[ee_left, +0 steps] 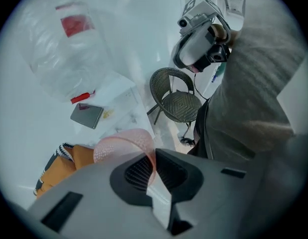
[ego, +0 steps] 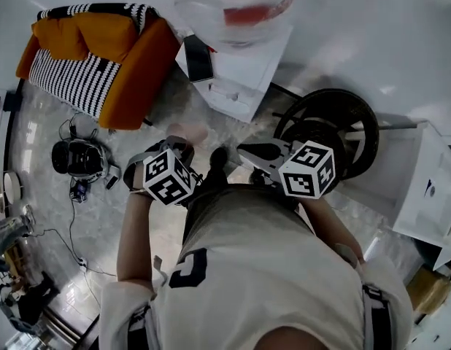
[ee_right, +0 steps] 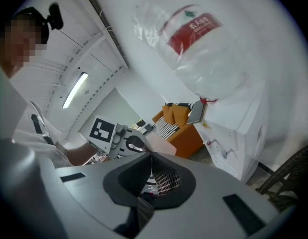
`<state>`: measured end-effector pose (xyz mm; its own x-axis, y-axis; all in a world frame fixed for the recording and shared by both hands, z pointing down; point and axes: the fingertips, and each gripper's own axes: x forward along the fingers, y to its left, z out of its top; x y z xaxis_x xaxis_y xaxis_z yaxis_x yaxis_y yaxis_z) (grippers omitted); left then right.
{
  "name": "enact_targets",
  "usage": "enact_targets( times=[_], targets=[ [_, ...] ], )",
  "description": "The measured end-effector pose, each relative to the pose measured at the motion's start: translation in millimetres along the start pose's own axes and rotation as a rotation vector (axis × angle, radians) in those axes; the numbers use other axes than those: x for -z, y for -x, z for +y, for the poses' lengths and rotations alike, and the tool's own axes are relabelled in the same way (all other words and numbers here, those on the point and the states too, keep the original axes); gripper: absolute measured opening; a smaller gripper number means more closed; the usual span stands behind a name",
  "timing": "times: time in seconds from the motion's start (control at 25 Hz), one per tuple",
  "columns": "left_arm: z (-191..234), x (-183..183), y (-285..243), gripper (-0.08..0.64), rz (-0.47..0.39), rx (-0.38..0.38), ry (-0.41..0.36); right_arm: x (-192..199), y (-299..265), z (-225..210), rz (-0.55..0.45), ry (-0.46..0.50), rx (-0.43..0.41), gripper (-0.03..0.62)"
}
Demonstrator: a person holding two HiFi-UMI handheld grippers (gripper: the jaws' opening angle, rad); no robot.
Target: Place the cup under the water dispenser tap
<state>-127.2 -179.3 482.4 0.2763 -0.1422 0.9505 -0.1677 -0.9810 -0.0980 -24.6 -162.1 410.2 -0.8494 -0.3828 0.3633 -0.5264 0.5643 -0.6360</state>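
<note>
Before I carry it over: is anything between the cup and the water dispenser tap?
Nothing visible does. The left gripper holds the cup by its rim, and only bare floor lies between it and the water dispenser.

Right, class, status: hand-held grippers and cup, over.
Left hand-held gripper shut on cup. Right hand-held gripper shut, empty. Cup short of water dispenser, unobstructed.

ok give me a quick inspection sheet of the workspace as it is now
surface: grey marble floor
job's things: pink cup pinched by its wall in the left gripper; water dispenser with bottle ahead; cup not yet under a tap
clutter: headset on the floor; dark flat device on the dispenser top
grippers: left shut on the cup; right gripper shut, empty
cables: cable trailing from the headset
surroundings: orange sofa, wicker chair
</note>
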Motion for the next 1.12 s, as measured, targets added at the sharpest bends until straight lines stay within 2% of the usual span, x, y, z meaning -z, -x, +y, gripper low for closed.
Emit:
enact_targets(
  times=[0.16,0.24,0.52,0.72,0.92,1.12],
  targets=[
    [26,40,-7,0.061,-0.003,0.068,-0.033,-5,-30,-2,0.013,-0.013,0.080,0.028],
    [40,61,-14,0.061,0.018,0.078,-0.066,-5,-46,0,0.032,-0.014,0.112,0.028],
    [97,112,-31,0.061,0.136,0.041,-0.288,-5,-90,2,0.052,-0.047,0.173,0.028],
    [111,118,-60,0.061,0.143,0.081,-0.366,-5,-91,-4,0.041,-0.081,0.244,0.028],
    [105,121,-102,0.061,0.196,0.119,-0.468,1,-86,-12,0.027,-0.158,0.296,0.028],
    [93,113,-147,0.063,0.200,0.153,-0.512,13,-106,-10,0.120,-0.101,0.282,0.028]
  ],
)
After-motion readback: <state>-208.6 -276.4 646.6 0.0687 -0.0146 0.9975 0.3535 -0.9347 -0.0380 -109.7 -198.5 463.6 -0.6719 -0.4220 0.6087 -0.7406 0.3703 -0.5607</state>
